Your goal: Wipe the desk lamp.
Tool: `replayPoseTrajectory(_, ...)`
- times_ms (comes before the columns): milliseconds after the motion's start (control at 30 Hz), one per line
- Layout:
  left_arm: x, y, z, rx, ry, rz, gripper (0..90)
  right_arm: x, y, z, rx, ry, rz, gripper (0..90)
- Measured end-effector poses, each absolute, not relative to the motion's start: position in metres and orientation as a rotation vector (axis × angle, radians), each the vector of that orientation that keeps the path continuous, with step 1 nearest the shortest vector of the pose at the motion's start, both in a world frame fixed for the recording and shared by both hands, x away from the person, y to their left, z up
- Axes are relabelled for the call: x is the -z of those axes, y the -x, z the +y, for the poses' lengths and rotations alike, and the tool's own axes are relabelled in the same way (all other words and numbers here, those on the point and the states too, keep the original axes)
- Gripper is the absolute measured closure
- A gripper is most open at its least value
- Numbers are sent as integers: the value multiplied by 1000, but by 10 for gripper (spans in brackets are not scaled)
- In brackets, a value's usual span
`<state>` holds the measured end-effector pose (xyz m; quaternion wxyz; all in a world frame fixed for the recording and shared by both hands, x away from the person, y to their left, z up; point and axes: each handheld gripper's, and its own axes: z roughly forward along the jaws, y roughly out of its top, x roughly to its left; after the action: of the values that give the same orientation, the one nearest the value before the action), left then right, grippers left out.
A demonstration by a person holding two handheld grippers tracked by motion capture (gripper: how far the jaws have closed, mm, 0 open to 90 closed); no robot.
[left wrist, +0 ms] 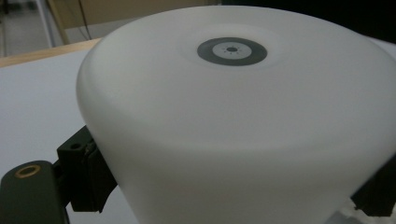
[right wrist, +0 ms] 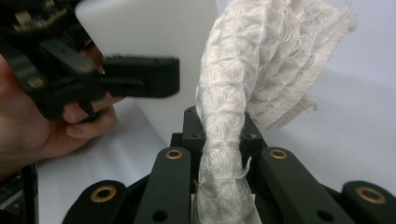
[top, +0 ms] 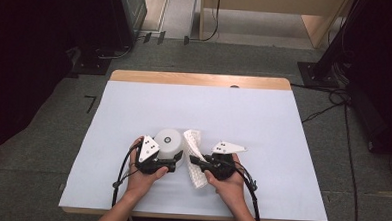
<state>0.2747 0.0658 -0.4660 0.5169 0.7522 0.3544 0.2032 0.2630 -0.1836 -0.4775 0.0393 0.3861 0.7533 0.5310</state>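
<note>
Your left gripper (top: 174, 162) clasps the white dome (top: 168, 142) near the table's (top: 263, 123) front edge; your right gripper (right wrist: 219, 126) is clamped on the cloth (right wrist: 224, 140) just beside it. Both are held; wiping looks not yet begun.

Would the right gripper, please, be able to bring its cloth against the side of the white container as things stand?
Probably yes: the right gripper, shut on the cloth, sits right beside the white container, with bare table around; the left gripper flanks its near side.
</note>
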Motion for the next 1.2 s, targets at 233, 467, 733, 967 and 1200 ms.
replayPoseTrajectory(233, 455, -276, 74, -388, -1757, 790, 87, 477, -261, -180, -1652, -1170, 2300, 794)
replayPoseTrajectory(467, 457, -275, 67, -374, -1799, 756, 87, 468, -258, -180, -1691, -1141, 2270, 796)
replayPoseTrajectory(733, 462, -275, 58, -355, -1852, 737, 87, 455, -257, -188, -1745, -1108, 2215, 799)
replayPoseTrajectory(967, 464, -274, 54, -355, -1877, 719, 87, 447, -255, -193, -1760, -1063, 2191, 799)
replayPoseTrajectory(1200, 454, -277, 65, -355, -1819, 729, 87, 463, -260, -187, -1699, -1110, 2268, 798)
